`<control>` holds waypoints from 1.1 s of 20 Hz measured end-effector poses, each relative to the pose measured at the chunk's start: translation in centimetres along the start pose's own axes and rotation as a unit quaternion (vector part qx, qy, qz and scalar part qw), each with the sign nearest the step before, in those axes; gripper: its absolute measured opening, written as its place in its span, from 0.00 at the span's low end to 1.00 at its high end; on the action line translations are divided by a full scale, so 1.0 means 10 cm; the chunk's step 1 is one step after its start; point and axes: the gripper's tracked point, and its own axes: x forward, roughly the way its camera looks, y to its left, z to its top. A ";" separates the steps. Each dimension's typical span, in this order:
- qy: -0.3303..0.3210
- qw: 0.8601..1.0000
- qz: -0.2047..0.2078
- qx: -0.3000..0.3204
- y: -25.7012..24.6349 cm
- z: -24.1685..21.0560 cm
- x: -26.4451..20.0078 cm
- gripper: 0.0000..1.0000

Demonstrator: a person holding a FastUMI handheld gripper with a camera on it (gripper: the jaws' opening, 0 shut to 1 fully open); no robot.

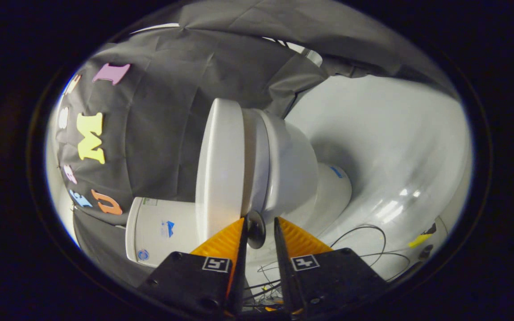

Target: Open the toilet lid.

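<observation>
In the gripper view the tongs (259,232) sit at the bottom centre of the frame, their two orange fingers (223,243) parted by a narrow gap. A small dark round knob (255,228) stands in that gap at the fingertips; it lies against the left finger, and whether the right finger touches it cannot be told. The scene appears rotated on its side. Just beyond the tips, in the middle of the frame, is the white toilet (292,169), with the toilet lid (219,165) as a broad white slab on its left side, lying close against the seat and bowl. The knob sits at the lid's near edge. Lower left of the lid is the white tank (159,229). Thin black cables (364,243) trail over the pale floor (395,147) at lower right.
</observation>
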 end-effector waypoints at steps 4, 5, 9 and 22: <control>0.000 1.000 -0.002 -0.009 0.00 0.03 -0.03 0.18; 0.000 1.000 0.000 -0.004 0.00 0.04 -0.03 0.16; 0.003 1.000 0.002 0.015 0.02 0.03 -0.01 0.14; -0.022 1.000 -0.010 -0.008 0.26 0.06 -0.10 0.09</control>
